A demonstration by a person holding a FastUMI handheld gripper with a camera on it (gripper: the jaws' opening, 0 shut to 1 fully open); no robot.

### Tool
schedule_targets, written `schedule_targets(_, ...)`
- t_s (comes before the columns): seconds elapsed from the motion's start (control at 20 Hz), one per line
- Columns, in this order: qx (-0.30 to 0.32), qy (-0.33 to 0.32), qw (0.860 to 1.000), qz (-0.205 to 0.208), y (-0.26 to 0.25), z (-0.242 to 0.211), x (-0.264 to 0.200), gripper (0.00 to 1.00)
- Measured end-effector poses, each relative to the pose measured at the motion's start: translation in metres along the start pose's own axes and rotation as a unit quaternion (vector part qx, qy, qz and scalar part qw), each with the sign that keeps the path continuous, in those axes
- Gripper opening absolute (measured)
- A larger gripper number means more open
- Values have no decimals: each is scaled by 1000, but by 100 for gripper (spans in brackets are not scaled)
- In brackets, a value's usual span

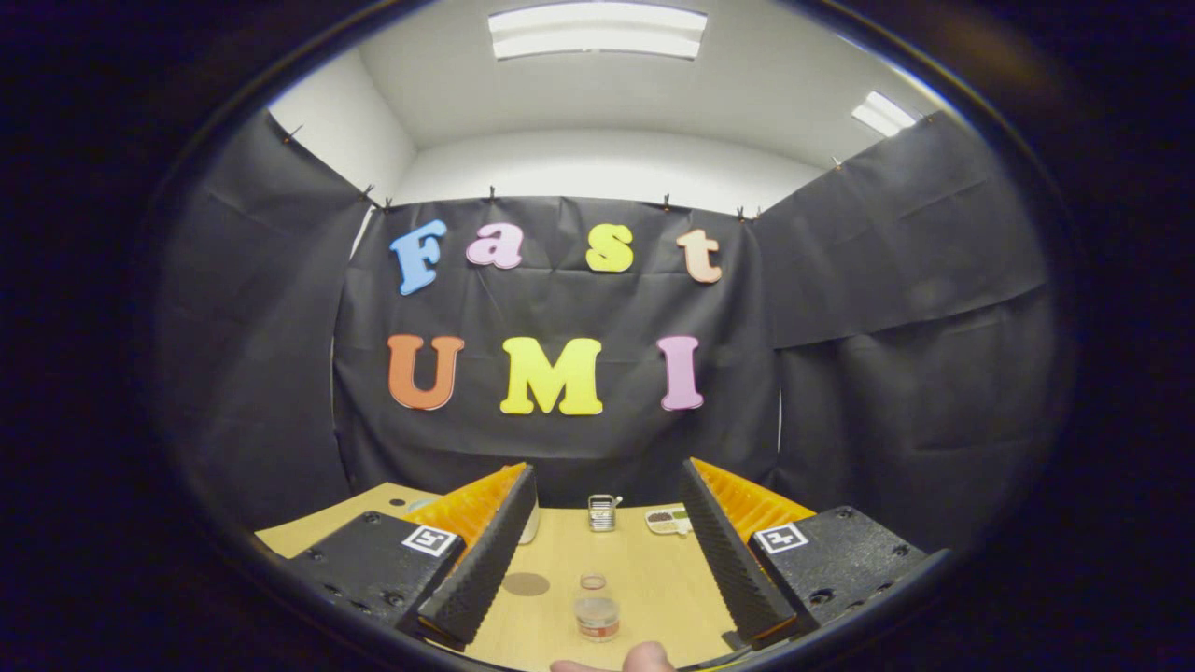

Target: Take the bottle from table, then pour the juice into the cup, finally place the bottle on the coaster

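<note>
I see gripper (607, 551) wide open, holding nothing. Bottle (597, 616) upright between fingers, well clear of both (bare table (653, 579) around). Coaster (527, 584) beside left finger.

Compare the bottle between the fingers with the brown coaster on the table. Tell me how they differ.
The bottle stands upright, while the coaster lies flat on the table. The bottle is clear with a reddish band, the coaster a plain dull brown disc. The bottle sits midway in the open tool's gap, untouched; the coaster lies close beside the left finger. Both rest on the same wooden top.
</note>
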State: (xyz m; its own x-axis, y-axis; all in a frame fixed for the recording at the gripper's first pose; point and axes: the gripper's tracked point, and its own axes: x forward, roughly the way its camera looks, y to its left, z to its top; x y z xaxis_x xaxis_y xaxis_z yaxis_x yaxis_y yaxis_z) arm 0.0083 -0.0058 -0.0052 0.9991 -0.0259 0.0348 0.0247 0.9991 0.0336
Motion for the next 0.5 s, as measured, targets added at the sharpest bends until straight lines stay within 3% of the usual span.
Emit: schedule_targets(0.5, -1, 3, 1000, 9, 6, -3, -3, 100)
